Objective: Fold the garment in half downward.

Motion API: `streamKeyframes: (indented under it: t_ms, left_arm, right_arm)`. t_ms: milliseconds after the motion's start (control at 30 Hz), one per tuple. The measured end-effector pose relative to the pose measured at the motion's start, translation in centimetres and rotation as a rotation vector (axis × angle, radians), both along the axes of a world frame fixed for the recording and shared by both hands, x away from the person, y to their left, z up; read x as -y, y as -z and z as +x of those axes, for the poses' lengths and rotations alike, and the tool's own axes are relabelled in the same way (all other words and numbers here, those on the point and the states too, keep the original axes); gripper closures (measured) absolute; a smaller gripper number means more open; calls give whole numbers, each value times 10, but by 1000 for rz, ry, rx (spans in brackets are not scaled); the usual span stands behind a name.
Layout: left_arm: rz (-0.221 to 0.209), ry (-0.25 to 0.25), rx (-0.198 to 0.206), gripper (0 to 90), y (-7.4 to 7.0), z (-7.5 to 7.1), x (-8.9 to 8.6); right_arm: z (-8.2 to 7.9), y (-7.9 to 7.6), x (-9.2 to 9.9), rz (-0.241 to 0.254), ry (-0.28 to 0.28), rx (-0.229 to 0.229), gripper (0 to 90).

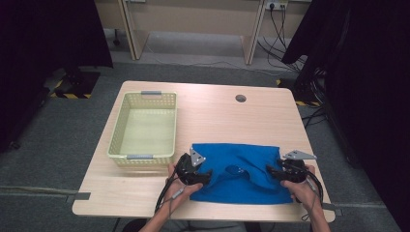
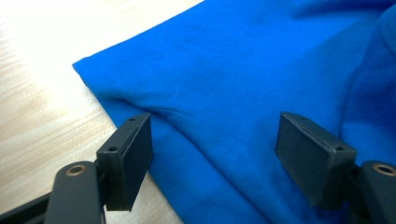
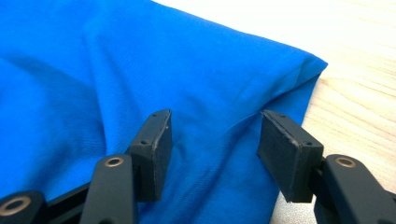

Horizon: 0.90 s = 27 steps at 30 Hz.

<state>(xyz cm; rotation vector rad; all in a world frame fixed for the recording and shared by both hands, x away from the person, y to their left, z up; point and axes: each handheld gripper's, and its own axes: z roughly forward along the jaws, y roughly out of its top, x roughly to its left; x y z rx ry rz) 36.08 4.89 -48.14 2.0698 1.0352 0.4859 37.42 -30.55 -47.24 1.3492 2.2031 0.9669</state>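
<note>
Both grippers sit at the near edge of the counter (image 1: 217, 104), 1 at each side of the blue cloth (image 1: 241, 171). Cloth lies spread at the counter's 5 o'clock sector, roughly flat, with a rumpled fold near its middle. Basket (image 1: 144, 128) stands just beside it at 10 o'clock, nothing in it that I can see.

Left gripper (image 1: 205, 176): released, jaws apart over the cloth's left edge near the corner (image 2: 77, 65); pads not pressing. One jaw sits over bare counter, the other over fabric.

Right gripper (image 1: 270, 171): released too, jaws straddling a ridge near the right corner (image 3: 317, 63); no pinch yet.

Judgement, step in hand: grasp both side edges, likely for a fold.
- Lower each gripper until 1 pad slips under the edge.
- Take every layer; the ridge at right suggests 2.
- Close both together, at matching spots, so the lift stays level.
- Risk: a shallow bite lets the fabric slip out.
</note>
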Motion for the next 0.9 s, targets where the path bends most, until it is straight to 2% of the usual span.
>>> streamKeyframes:
  t_ms: [100, 200, 233, 400, 533, 600, 633, 733, 800, 900]
  left_arm:
    - [19, 12, 21, 276, 0, -4, 0]
    - [73, 47, 86, 302, -1, -11, 2]
    - [79, 51, 98, 303, 0, -12, 2]
    - [74, 56, 87, 295, -1, -11, -1]
    - [72, 39, 72, 273, -4, -13, 0]
    - [22, 13, 63, 226, -8, -16, 1]
    - [-4, 6, 60, 211, -11, -18, 1]
    - [-39, 16, 50, 176, -17, -24, 6]
    - [-32, 44, 40, 166, -15, -30, 11]
    - [11, 85, 20, 164, -8, -37, 18]
  right_arm:
    - [0, -1, -1, -11, 1, 1, 446]
    - [-1, -1, -2, -21, 5, 5, 453]
    - [-2, -1, -2, -22, 5, 5, 453]
    - [-4, -1, 2, -15, 15, 7, 453]
    - [-6, -1, 4, -10, 17, 2, 448]
    - [-8, -4, 2, -22, 23, 6, 408]
    - [-10, -6, 1, -11, 28, 12, 398]
    - [-16, -12, 0, 20, 17, 24, 389]
    - [-20, -13, -2, 20, 2, 24, 384]
    - [-22, -8, -5, 11, -6, 10, 386]
